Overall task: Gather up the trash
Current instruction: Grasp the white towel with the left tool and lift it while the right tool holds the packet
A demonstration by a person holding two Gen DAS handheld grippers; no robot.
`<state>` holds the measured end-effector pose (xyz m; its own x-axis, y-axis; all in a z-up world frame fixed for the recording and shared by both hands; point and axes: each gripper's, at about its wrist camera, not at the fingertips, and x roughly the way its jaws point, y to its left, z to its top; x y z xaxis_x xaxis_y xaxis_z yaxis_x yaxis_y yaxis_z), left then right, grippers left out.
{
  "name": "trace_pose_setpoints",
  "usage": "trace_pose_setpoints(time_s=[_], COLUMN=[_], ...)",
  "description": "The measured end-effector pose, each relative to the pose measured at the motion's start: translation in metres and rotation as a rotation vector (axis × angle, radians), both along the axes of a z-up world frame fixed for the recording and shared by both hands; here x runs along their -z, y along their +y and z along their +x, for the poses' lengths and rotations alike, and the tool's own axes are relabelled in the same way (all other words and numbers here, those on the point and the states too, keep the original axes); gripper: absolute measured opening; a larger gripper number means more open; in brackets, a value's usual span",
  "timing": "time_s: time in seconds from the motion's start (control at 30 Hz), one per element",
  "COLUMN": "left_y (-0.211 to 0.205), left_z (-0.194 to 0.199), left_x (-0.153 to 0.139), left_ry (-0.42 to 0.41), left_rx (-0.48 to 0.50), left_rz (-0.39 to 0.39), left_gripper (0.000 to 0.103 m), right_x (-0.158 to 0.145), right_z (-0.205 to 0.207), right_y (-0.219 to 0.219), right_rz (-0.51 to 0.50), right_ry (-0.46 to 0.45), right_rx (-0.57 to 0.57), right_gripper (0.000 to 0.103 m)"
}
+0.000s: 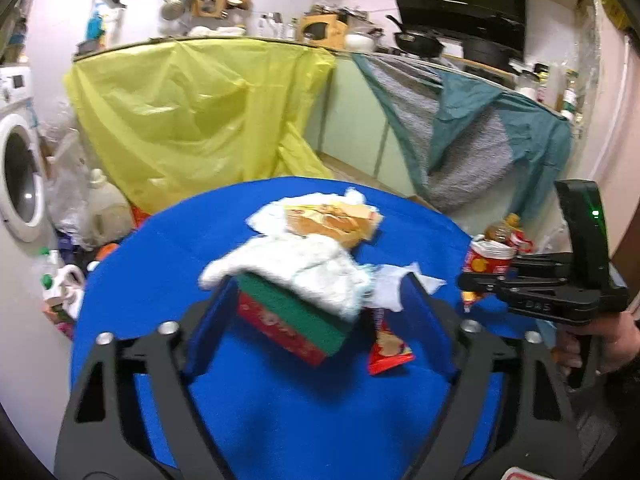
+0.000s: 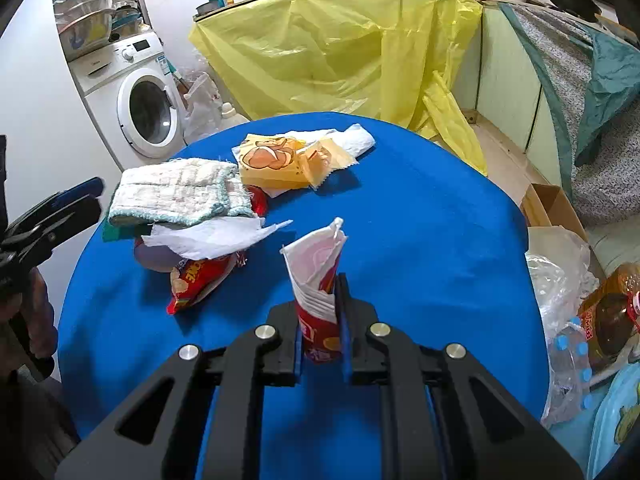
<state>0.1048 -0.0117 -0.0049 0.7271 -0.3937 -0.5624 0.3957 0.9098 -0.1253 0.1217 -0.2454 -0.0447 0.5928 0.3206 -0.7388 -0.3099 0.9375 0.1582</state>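
Note:
A round blue table (image 1: 280, 400) (image 2: 420, 220) holds trash. My right gripper (image 2: 320, 304) is shut on a torn red and white wrapper (image 2: 316, 272) and holds it upright above the table; it also shows in the left wrist view (image 1: 476, 286). My left gripper (image 1: 320, 296) is open, its fingers either side of a red and green box (image 1: 292, 320) with a white cloth (image 1: 296, 272) (image 2: 180, 192) lying on it. A white tissue (image 2: 212, 236), a red snack packet (image 1: 388, 350) (image 2: 196, 280) and yellow wrappers (image 1: 332, 220) (image 2: 280, 160) lie nearby.
A yellow plastic sheet (image 2: 340, 48) and a grey-green cloth (image 1: 480, 132) hang from the counter behind. A washing machine (image 2: 144, 108) stands to the left. Bottles and plastic bags (image 2: 580, 312) sit right of the table, a cardboard box (image 2: 552, 204) on the floor.

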Motion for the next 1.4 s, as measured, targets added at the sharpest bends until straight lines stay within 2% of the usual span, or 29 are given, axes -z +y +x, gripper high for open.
trace_pose_setpoints(time_s=[0.2,0.43,0.53,0.63,0.67,0.7,0.77,0.83,0.87,0.9,0.97,1.1,1.23,1.4], left_y=[-0.016,-0.018,-0.018,-0.017,-0.017,-0.017,-0.016,-0.015,-0.014,-0.014,-0.015,-0.018,-0.018,-0.018], left_z=[0.004,0.019,0.018,0.017,0.016,0.016,0.015,0.016,0.017,0.017,0.018,0.020,0.020,-0.002], left_x=[0.004,0.023,0.024,0.023,0.022,0.020,0.017,0.014,0.011,0.009,0.000,-0.020,-0.046,-0.089], left_ry=[-0.012,0.030,0.009,-0.004,-0.011,-0.019,-0.025,-0.026,-0.030,-0.037,-0.063,-0.117,-0.151,-0.186], left_rx=[0.057,0.016,0.001,-0.005,-0.007,-0.008,-0.015,-0.009,-0.011,-0.013,0.002,0.009,0.020,0.033], left_rz=[0.063,0.157,0.191,0.193,0.191,0.183,0.169,0.144,0.135,0.130,0.111,0.132,0.122,0.107], left_gripper=[0.056,0.054,0.053,0.047,0.044,0.037,0.028,0.011,0.005,0.004,0.004,0.003,0.003,0.003], right_x=[-0.004,-0.005,-0.006,-0.007,-0.007,-0.006,-0.006,-0.006,-0.007,-0.007,-0.008,-0.012,-0.018,-0.024], right_z=[-0.002,-0.002,-0.003,-0.004,-0.004,-0.004,-0.004,-0.005,-0.005,-0.005,-0.006,-0.007,-0.007,-0.009], right_y=[-0.006,-0.007,-0.007,-0.006,-0.006,-0.006,-0.006,-0.006,-0.007,-0.007,-0.008,-0.008,-0.011,-0.016], right_rz=[0.018,0.024,0.026,0.027,0.025,0.025,0.025,0.025,0.026,0.026,0.025,0.016,0.020,0.038], right_ry=[-0.009,-0.013,-0.014,-0.016,-0.016,-0.015,-0.016,-0.021,-0.023,-0.026,-0.034,-0.056,-0.085,-0.100], right_rx=[0.004,-0.001,-0.005,-0.009,-0.010,-0.011,-0.009,-0.005,-0.003,-0.001,0.002,0.008,0.021,0.032], right_gripper=[0.013,0.013,0.013,0.013,0.013,0.013,0.013,0.013,0.013,0.013,0.013,0.013,0.013,0.013])
